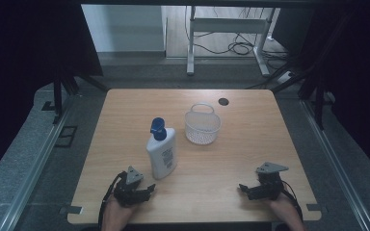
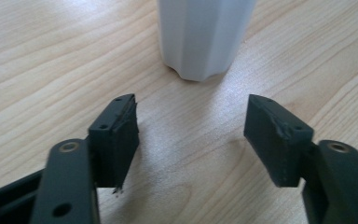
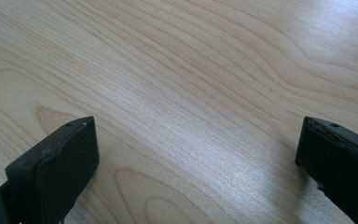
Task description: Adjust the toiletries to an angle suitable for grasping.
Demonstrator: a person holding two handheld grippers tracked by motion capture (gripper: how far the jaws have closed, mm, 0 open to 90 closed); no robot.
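I am lining up the left gripper (image 2: 191, 126), open and empty, toward the bottle (image 2: 204, 35) near the table's (image 1: 250, 159) front edge; next, advancing around its base. The right gripper (image 3: 196, 154) is idling, wide open.

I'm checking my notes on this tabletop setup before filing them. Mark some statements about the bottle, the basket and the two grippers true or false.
1. The white bottle stands upright on the table. True.
2. The left gripper is clamped on the bottle. False: its jaws stand apart, the bottle ahead of them.
3. The white basket holds the bottle. False: the bottle stands beside the basket, apart from it.
4. The right gripper is open over bare wood. True.
5. The bottle has a blue cap. True.
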